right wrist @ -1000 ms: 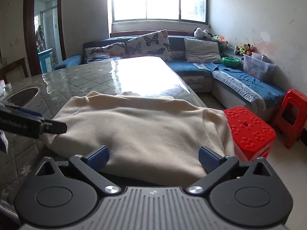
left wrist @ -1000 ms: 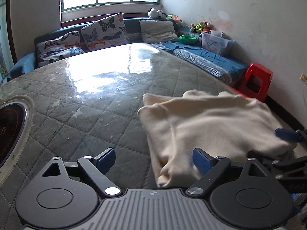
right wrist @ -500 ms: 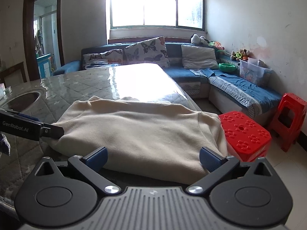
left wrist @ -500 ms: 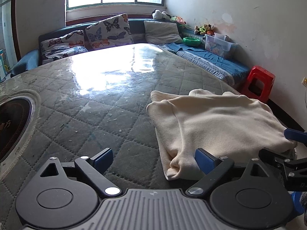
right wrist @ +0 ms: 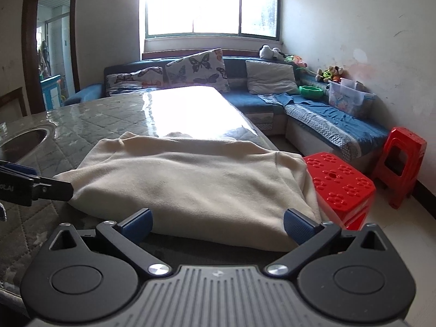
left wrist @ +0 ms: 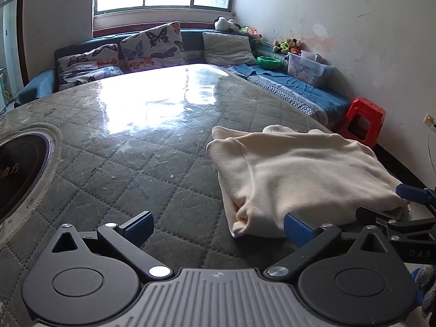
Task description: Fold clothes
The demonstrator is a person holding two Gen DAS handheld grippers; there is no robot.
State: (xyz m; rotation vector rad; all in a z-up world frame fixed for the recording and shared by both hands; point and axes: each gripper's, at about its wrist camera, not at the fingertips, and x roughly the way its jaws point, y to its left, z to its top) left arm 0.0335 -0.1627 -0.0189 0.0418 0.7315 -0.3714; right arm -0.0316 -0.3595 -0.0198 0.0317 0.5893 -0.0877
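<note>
Quilted table [left wrist: 169, 169] under a glossy clear cover. Cream sweater [left wrist: 297, 174], folded, lies flat at the table's near right corner, one edge hanging over toward the red stool [right wrist: 340, 185]. Left gripper [left wrist: 218, 224] spread wide, holding nothing; sweater's near-left corner sits just ahead of its right finger. Right gripper [right wrist: 218, 224] also spread, empty, sweater's near edge just ahead between the fingers, not pinched.
</note>
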